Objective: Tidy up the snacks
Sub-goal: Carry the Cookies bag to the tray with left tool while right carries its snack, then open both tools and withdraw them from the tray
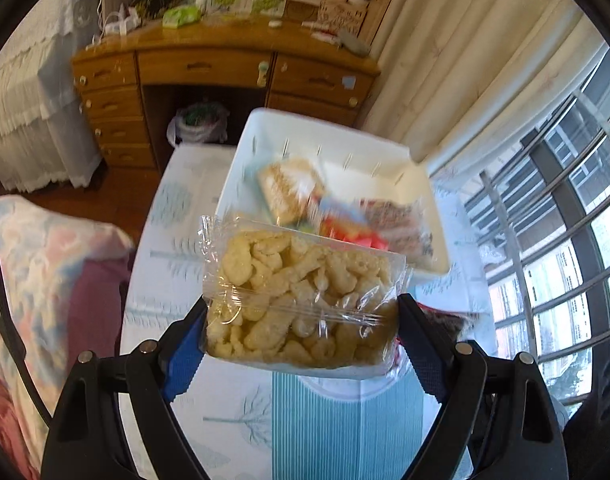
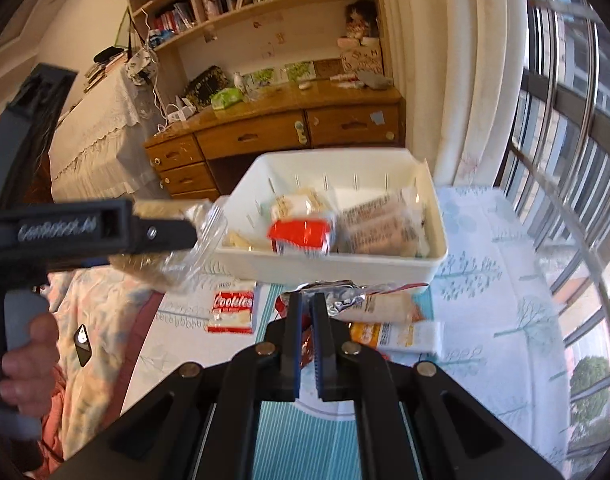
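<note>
My left gripper [image 1: 303, 304] is shut on a clear bag of pale yellow puffed snacks [image 1: 301, 280], held across its width above the table. Beyond it stands a white bin [image 1: 325, 124] with several snack packs inside. In the right wrist view my right gripper [image 2: 307, 300] is shut on the end of a snack pack with a crinkled foil end and a beige and red wrapper [image 2: 381, 305], just in front of the bin [image 2: 325, 268]. To the left in that view, a hand holds the left gripper [image 2: 161, 236] with the clear bag [image 2: 177, 264].
A red and white Cookies pack [image 2: 232, 312] and an orange and white pack [image 2: 405, 336] lie on the tree-patterned tablecloth [image 2: 485, 280]. A wooden desk with drawers [image 1: 209, 64] stands behind, a quilt [image 1: 37, 264] lies at the left, and a barred window [image 1: 565, 240] is at the right.
</note>
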The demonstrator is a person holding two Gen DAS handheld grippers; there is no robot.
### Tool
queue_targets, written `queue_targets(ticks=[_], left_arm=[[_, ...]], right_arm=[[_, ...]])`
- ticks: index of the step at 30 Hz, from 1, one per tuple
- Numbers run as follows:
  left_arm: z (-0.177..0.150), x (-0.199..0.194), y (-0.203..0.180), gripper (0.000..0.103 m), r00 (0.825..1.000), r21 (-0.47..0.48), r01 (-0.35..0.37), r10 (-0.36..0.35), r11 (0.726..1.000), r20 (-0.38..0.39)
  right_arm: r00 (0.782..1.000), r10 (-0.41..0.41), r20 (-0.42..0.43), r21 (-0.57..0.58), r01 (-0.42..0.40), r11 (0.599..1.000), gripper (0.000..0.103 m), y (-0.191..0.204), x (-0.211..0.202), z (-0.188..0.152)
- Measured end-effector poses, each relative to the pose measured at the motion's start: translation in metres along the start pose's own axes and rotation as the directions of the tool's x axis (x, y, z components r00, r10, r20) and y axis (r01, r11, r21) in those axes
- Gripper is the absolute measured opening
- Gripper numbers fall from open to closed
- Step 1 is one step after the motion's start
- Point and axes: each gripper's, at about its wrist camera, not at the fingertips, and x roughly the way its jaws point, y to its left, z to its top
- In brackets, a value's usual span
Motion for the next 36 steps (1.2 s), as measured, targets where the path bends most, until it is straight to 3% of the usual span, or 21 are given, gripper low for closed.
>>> queue_targets(ticks=[9, 16, 20, 25, 27, 31, 33, 35, 36], left_arm=[[0.047, -0.003, -0.012, 0.087, 0.994, 0.003, -0.02, 0.02, 1.0, 0.106], [0.079, 0.015, -0.018, 0.087, 0.988, -0.033, -0.013, 0.018, 0.999, 0.154], [0.089, 0.032, -0.023, 0.088, 0.99, -0.042, -0.024, 0.029, 0.999, 0.138], [0.097, 0.062, -0.024, 0.092, 0.998, -0.059, -0.047, 0.05, 0.997, 0.049], [0.096, 0.067, -0.023, 0.103, 0.999, -0.072, -0.021, 0.024, 0.997, 0.034], [0.094, 0.067, -0.022, 0.102, 1.0, -0.079, 0.006, -0.004, 0.997, 0.027], [0.091, 0.064, -0.021, 0.102, 1.0, -0.081, 0.008, -0.006, 0.997, 0.021], [0.088, 0.06, -0.018, 0.102, 1.0, -0.087, 0.017, -0.015, 0.996, 0.018], [0.086, 0.058, -0.017, 0.102, 1.0, -0.089, 0.022, -0.02, 0.996, 0.018]], right_arm=[[0.99, -0.006, 0.141, -0.013, 0.008, 1.0, 0.004, -0.015, -0.004, 0.051], [0.983, -0.009, 0.182, -0.017, 0.012, 1.0, 0.004, -0.03, 0.015, 0.075], [0.981, -0.014, 0.195, -0.013, 0.016, 1.0, 0.004, -0.038, 0.027, 0.086], [0.984, -0.012, 0.176, 0.005, 0.011, 1.0, 0.005, -0.05, 0.044, 0.093], [0.987, -0.013, 0.158, 0.034, 0.008, 0.999, 0.006, -0.055, 0.05, 0.093], [0.991, 0.004, 0.135, 0.129, -0.022, 0.991, 0.007, -0.069, 0.053, 0.09], [0.992, -0.006, 0.13, 0.155, -0.014, 0.988, 0.016, -0.073, 0.051, 0.089], [0.991, -0.018, 0.135, 0.167, -0.005, 0.986, 0.034, -0.075, 0.048, 0.087], [0.99, -0.025, 0.138, 0.169, 0.002, 0.986, 0.036, -0.075, 0.045, 0.086]])
